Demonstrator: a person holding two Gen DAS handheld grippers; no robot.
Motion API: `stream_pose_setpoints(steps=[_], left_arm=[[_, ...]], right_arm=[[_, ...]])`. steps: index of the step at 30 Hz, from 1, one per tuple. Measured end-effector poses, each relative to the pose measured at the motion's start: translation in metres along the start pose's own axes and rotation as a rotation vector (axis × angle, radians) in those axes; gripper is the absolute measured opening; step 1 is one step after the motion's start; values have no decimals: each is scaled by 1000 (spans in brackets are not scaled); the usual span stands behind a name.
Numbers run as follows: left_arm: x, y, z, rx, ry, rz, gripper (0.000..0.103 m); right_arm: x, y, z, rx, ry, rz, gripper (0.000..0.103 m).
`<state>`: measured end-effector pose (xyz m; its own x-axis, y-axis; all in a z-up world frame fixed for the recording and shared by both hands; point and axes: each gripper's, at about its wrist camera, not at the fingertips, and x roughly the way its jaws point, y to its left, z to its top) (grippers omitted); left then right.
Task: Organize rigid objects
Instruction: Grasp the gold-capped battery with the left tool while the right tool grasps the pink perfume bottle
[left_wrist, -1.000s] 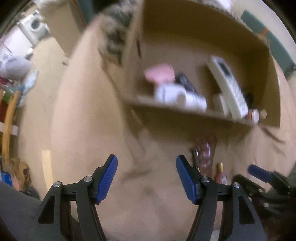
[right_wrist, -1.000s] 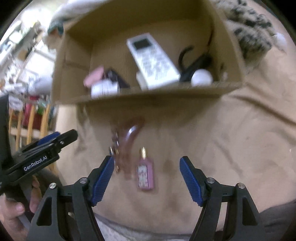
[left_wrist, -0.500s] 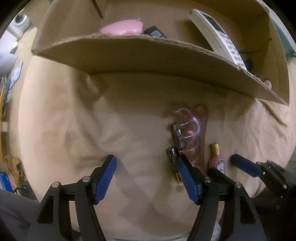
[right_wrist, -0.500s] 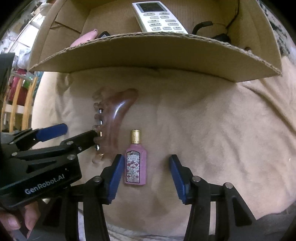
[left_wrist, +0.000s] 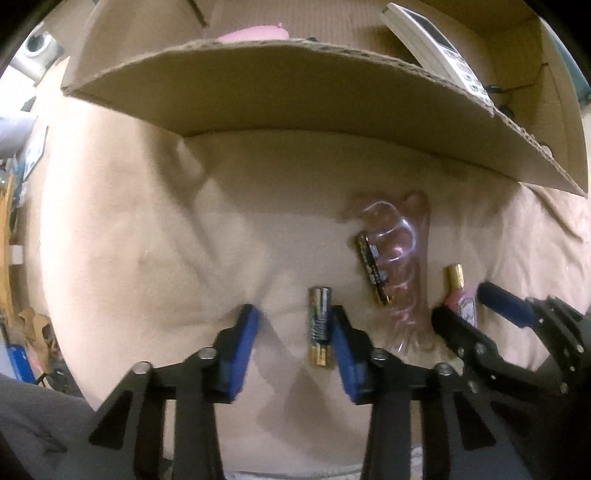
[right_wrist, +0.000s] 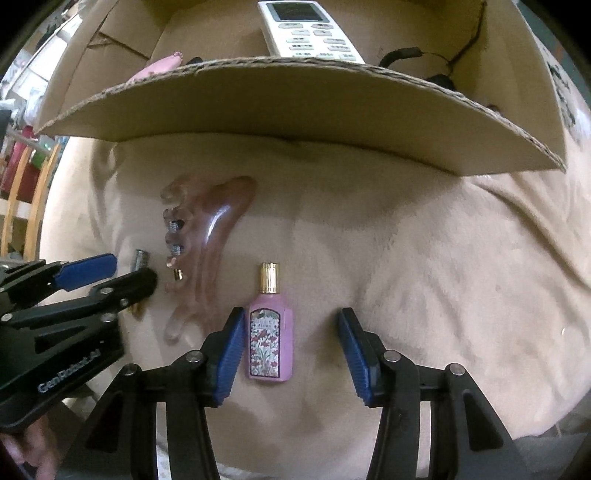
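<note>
Left gripper (left_wrist: 293, 321) points down at the tan cloth (left_wrist: 147, 240), jaws closing around a battery (left_wrist: 320, 328) lying against the right pad, left pad not yet touching. Right gripper (right_wrist: 291, 332) is closing too, with the pink perfume bottle (right_wrist: 269, 332) between its pads, touching only the left one. A second battery (left_wrist: 372, 271) rests against the translucent hair claw (left_wrist: 406, 266). Further back, the cardboard box (right_wrist: 295, 107) holds a white remote (right_wrist: 306, 31), a pink object (right_wrist: 159, 66) and a black cable (right_wrist: 436, 55).
</note>
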<state>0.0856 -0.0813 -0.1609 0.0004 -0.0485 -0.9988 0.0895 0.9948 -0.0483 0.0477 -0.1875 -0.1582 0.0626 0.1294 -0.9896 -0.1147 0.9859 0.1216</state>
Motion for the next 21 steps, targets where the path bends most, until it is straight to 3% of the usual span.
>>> stream_pose_setpoints(steps=[1,2,3,9,21], left_arm=[[-1,1,-2,-1,-1,1,24],[-1,1,-2,2,-2,5,19],[-1,2,-3,4,-4,3,9],[-4,18,-6,-21,-20,-27,9],[-31,42,-13,-66,-127,28,9]], right_arm=[[0,3,1,-8,-7,-12,43],[1,6,4,-13,-12,-20,31],[0,5,5,-11,-17,-27,26],[-10,-4,6,21,-37,13,26],[-50,-3,-4,21,-137,48,26]])
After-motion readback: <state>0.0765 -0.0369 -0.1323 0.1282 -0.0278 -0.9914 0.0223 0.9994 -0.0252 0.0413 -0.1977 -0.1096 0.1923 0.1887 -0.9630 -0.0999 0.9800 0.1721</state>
